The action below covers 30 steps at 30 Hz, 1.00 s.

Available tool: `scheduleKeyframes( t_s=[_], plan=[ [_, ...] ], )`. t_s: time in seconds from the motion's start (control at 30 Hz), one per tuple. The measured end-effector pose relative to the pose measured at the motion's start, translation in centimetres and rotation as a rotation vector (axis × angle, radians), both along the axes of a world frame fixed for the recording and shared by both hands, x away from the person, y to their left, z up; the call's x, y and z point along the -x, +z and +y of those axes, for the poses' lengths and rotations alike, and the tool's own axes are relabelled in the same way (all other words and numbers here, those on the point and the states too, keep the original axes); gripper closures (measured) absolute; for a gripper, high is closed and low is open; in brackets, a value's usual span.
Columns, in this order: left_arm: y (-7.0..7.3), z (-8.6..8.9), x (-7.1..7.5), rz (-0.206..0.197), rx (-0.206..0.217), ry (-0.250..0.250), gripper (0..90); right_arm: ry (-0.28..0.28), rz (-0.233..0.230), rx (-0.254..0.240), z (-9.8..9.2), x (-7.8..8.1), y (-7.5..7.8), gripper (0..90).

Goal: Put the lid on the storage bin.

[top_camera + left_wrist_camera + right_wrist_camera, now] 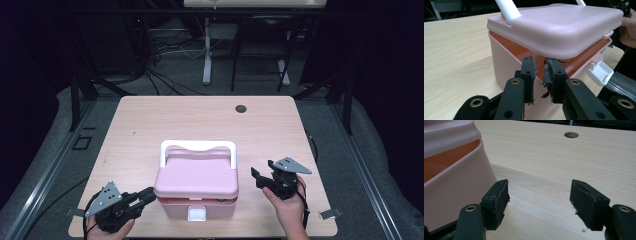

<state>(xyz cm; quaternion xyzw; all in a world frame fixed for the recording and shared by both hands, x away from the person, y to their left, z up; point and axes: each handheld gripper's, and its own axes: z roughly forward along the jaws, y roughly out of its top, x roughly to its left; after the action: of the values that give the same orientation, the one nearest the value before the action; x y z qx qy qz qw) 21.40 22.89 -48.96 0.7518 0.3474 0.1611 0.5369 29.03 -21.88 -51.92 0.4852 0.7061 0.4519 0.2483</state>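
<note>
Box: pink lidded box (196,200) stands on the table (150,120) between the two grippers, near the person's edge; its white latch (197,214) faces the person and hangs undone.
Lid: pink lid (559,25) with a white handle (197,146) sits slightly raised, a gap showing the orange interior (579,62) beneath it.
Left gripper: left gripper (539,70) is just in front of the box's near corner, its tips below the lid's overhang; the jaws stand a narrow way apart with nothing between them, so it grips nothing.
Right gripper: right gripper (539,200) is beside the box's other wall, jaws wide apart over bare table, nothing held; the box wall lies just outside one jaw.
Step in hand: judged as the approach to the lid, latch already released, lid not yet swung up.
Next move: likely calls for one gripper to catch the lid's rim or handle and lift, while the other steadies the box body so it does not slide.
</note>
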Motion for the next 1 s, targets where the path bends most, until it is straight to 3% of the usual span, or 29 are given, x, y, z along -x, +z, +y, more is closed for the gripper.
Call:
scheduleKeyframes(
  t_s=[0.7,0.83,1.0],
  plan=[
    [-0.84,0.31,0.15,0.030,-0.033,0.008,77.3,-0.001,0.001,0.005,-0.05,-0.03,-0.03,31.2],
    [-0.78,0.47,0.09,0.024,-0.007,0.013,77.4,-0.003,0.002,0.006,-0.08,-0.01,-0.01,31.2],
    [-0.81,0.48,0.05,0.023,-0.013,0.016,77.4,-0.005,0.001,0.002,-0.06,0.01,0.01,31.2]
  ],
)
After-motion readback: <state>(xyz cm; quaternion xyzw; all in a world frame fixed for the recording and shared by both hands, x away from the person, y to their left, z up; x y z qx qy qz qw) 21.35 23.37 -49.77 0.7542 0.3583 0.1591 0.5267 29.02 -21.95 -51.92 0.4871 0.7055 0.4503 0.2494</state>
